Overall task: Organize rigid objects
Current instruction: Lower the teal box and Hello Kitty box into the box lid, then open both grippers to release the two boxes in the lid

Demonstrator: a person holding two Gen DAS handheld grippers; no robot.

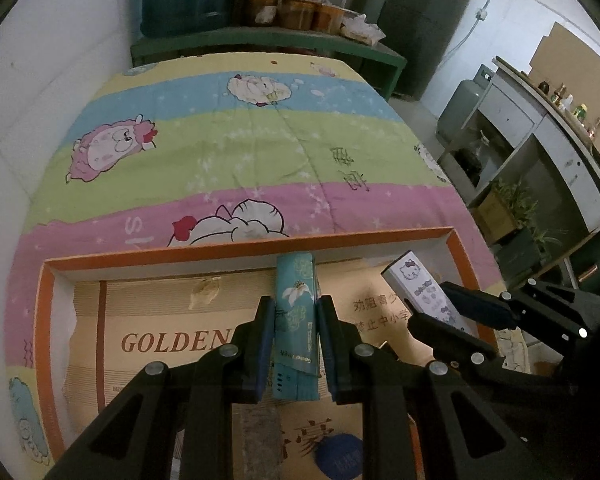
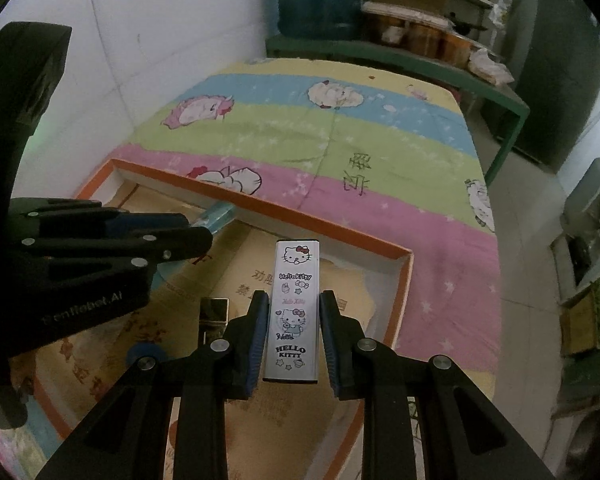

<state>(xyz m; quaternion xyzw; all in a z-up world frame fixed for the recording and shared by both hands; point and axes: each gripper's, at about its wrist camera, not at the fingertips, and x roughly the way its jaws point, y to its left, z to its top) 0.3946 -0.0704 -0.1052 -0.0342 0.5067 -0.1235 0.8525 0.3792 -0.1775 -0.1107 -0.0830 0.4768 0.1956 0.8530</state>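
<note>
Teal flower-print box pinched by left gripper over orange-rimmed tray; white Hello Kitty case clamped by right gripper at its 3 o'clock, both angled downward.

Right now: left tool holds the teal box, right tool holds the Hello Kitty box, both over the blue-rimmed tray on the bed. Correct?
Nearly. The tray's rim is orange, not blue; both wrist views show it. The rest stands: the left tool grips the teal box, the right tool grips the Hello Kitty box, both over the tray on the bed.
</note>
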